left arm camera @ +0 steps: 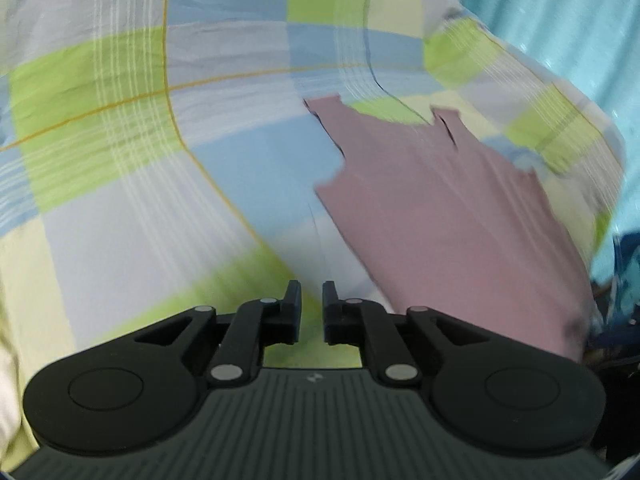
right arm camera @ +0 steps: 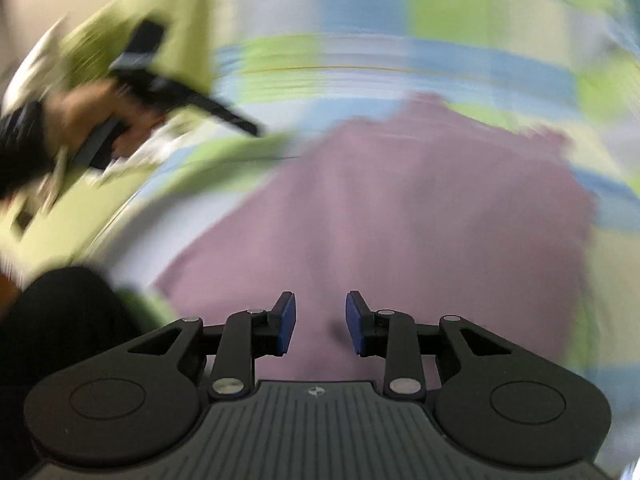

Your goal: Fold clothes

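A mauve sleeveless top (left arm camera: 448,208) lies spread on a checked bedsheet (left arm camera: 132,120), shoulder straps pointing away. My left gripper (left arm camera: 312,312) hovers over the sheet just left of the top's near edge, fingers a little apart with nothing between them. In the blurred right wrist view the same top (right arm camera: 420,220) fills the middle. My right gripper (right arm camera: 320,324) is open above its near part, blue pads (right arm camera: 287,326) bare. The left gripper (right arm camera: 240,122) shows there too, held in a hand (right arm camera: 100,120) at the upper left.
The sheet (right arm camera: 440,20) of green, blue and pale checks covers the bed. A turquoise curtain (left arm camera: 560,28) hangs beyond the bed's right edge, with dark clutter (left arm camera: 624,300) below it. A dark sleeve (right arm camera: 20,148) and dark clothing (right arm camera: 60,320) sit at the left.
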{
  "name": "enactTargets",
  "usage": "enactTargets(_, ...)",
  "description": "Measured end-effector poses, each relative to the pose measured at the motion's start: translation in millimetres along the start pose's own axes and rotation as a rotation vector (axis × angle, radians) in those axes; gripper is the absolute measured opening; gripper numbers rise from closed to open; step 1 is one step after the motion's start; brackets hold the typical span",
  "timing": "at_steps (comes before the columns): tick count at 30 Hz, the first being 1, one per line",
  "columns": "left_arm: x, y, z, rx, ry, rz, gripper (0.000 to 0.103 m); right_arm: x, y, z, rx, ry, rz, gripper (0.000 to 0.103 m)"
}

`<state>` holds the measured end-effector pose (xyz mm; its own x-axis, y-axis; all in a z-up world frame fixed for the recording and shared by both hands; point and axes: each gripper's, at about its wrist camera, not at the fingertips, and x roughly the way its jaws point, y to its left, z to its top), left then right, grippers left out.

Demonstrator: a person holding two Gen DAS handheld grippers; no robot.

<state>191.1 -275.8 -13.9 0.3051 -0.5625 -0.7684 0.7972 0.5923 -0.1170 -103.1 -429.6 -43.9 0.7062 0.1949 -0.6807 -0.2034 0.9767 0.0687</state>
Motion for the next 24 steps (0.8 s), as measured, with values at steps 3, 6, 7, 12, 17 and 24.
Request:
enactTargets(3, -26.0, -12.9, -28.4, 0.072, 0.027, 0.024, 0.018, 18.5, 61.8, -0.5, -0.215, 0.01, 0.009, 0.031)
enactTargets(6, -49.4, -18.0, -55.0, 0.123, 0.043, 0.043, 0.021, 40.8, 109.5, 0.0, -0.387, 0.01, -0.017, 0.033)
enactTargets(7, -56.0, -19.3, -63.0, 0.136, 0.048, 0.049, 0.023, 48.9, 122.2, 0.4, -0.441, 0.004, -0.052, 0.036)
enactTargets(12, -83.3, -17.3, -95.0, 0.158, 0.045, 0.056, 0.029, 85.7, 155.0, -10.7, -0.718, 0.065, -0.208, 0.034)
enactTargets(17, -97.5, -24.4, -111.4, 0.188, 0.005, 0.053, 0.034, 65.1, 130.8, 8.2, -0.561, 0.012, -0.207, 0.0)
enactTargets(24, -92.3, -69.9, -116.9, 0.214, -0.056, -0.05, 0.046, 10.6, 47.2, 39.7, 0.018, -0.103, -0.059, 0.0)
